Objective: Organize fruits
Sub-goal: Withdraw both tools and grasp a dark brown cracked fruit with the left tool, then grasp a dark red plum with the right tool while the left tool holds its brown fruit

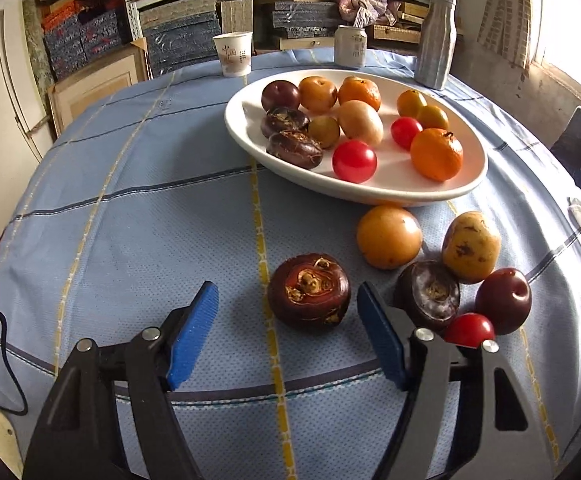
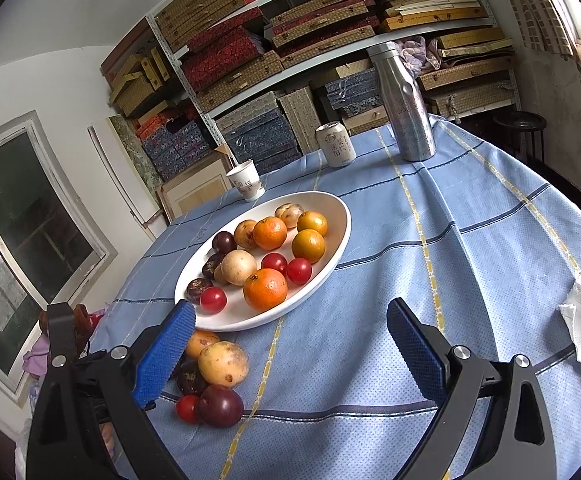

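Now the left gripper (image 1: 286, 312) hovers low over the blue checked tablecloth (image 1: 130, 208), its jaws spread wide, with a dark brown water chestnut (image 1: 309, 293) lying between the blue pads, touching neither. Just right of it, near the table's front edge, sits a cluster of loose fruit: a second water chestnut (image 1: 428, 294), an orange fruit (image 1: 389, 237), a yellow spotted one (image 1: 470, 246), a plum (image 1: 503, 300) and a cherry tomato (image 1: 468, 329). Behind them stands the white oval plate (image 1: 390, 188), holding more fruit. The right gripper (image 2: 290, 344) is also wide apart, holding nothing, over bare cloth right of the cluster.
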Motion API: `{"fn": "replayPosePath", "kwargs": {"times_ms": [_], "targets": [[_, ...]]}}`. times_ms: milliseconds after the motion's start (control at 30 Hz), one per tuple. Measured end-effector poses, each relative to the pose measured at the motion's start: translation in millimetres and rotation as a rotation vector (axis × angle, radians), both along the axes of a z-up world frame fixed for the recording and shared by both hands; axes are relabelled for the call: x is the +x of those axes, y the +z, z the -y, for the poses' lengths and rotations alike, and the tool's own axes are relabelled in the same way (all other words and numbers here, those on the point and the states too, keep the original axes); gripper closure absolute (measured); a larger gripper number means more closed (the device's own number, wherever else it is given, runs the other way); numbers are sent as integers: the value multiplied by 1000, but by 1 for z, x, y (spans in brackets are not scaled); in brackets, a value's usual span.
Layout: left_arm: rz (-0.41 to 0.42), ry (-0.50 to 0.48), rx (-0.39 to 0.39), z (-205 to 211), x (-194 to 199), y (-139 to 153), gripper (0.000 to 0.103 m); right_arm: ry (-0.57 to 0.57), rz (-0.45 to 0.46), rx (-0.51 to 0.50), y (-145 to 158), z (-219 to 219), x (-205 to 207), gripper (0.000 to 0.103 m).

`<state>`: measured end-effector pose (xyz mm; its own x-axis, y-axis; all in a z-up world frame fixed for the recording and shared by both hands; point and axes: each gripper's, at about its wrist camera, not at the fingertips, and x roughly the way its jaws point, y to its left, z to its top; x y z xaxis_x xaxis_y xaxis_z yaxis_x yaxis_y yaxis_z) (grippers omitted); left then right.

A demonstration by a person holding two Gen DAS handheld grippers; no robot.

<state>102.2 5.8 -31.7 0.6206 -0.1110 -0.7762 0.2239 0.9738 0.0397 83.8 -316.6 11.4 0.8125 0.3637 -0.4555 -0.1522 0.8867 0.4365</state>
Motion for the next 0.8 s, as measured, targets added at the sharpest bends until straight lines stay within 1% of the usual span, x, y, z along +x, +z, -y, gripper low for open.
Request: {"fn": "replayPosePath", "kwargs": {"times_ms": [267, 300, 333, 367, 433, 700, 767, 800], "targets": [[-11, -13, -7, 4, 5, -3, 33, 9, -12, -2, -2, -3, 1, 6], [-11, -13, -9, 3, 5, -3, 35, 11, -14, -2, -2, -3, 1, 6], [-13, -14, -12, 3, 5, -3, 44, 16, -19, -2, -3, -4, 2, 6], [-19, -15, -17, 3, 6, -3, 49, 22, -24, -2, -3, -5, 2, 6], [-38, -17, -31, 2, 10, -6, 50, 37, -33, -8, -5, -8, 3, 6], [-35, -15, -26, 3, 11, -7, 51, 71, -50, -35, -6, -18, 2, 6], [-31, -11, -19, 3, 11, -6, 59, 98, -66, -65, -7, -26, 1, 6], [-28, -7, -15, 3, 11, -6, 60, 117, -75, -104, -8, -34, 0, 6]]}}
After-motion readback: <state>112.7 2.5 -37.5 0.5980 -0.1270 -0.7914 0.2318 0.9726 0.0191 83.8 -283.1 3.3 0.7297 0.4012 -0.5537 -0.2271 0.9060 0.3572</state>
